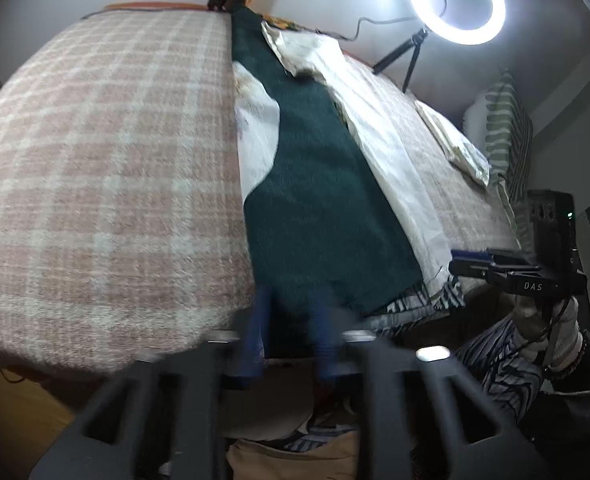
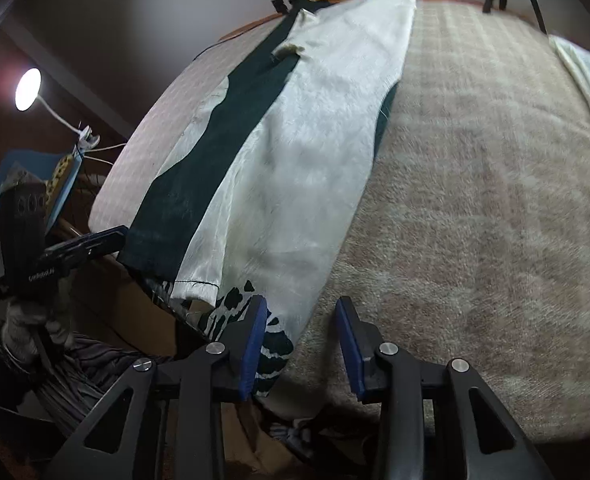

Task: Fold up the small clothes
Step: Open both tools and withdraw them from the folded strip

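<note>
A dark green cloth (image 1: 319,184) lies lengthwise on the bed, with a white cloth (image 1: 395,168) along its right side. A black-and-white patterned cloth (image 1: 415,300) sticks out under their near ends. My left gripper (image 1: 291,304) is blurred at the green cloth's near edge. In the right wrist view its fingers (image 2: 115,238) look closed at the corner of the green cloth (image 2: 199,168), apparently pinching it. My right gripper (image 2: 301,340) stands open over the near end of the white cloth (image 2: 303,140). Its left finger lies over the patterned cloth (image 2: 271,344), and nothing is pinched.
A pink plaid blanket (image 1: 95,160) covers the bed. A folded pale cloth (image 1: 455,144) and a striped pillow (image 1: 507,132) sit at the right side. A ring light (image 1: 457,0) on a tripod stands behind. A lamp (image 2: 27,90) glows left of the bed.
</note>
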`<state>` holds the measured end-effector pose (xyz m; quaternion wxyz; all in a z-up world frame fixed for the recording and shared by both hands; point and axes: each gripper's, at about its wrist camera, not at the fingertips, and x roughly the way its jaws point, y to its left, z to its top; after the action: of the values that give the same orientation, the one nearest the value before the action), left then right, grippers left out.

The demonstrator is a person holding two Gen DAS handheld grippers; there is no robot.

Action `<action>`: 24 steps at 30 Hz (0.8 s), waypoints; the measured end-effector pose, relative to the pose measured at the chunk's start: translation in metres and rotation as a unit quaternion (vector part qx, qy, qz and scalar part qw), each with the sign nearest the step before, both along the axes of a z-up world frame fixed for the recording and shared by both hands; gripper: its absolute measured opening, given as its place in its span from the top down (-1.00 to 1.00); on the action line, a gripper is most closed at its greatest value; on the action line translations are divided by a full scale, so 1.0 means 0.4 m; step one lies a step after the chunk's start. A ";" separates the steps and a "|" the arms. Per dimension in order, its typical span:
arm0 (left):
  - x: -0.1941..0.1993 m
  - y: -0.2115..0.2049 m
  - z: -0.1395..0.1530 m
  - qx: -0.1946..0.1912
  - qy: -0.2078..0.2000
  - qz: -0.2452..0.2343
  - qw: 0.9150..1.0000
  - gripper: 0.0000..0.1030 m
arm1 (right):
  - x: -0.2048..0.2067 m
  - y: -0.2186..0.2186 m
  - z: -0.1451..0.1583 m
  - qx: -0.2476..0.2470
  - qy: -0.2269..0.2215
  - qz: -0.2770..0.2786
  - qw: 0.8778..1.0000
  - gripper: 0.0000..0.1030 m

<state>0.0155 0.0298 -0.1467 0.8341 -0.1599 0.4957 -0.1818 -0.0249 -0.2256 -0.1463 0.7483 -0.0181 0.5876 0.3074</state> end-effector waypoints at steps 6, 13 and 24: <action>-0.021 0.047 0.020 0.009 -0.034 0.024 0.999 0.98 | -0.024 0.043 -0.003 -0.053 -0.047 0.031 0.997 0.95; -0.042 0.093 -0.004 -0.024 -0.015 0.044 0.999 0.98 | -0.026 0.045 -0.003 -0.062 -0.052 0.038 0.996 0.99; -0.014 0.074 -0.015 -0.026 0.006 0.052 0.998 0.81 | -0.045 0.041 -0.004 -0.029 -0.020 0.023 0.999 0.73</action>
<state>0.0098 0.0595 -0.1528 0.8352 -0.2079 0.4865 -0.1499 -0.0431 -0.2092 -0.1480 0.7517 -0.0591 0.5808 0.3068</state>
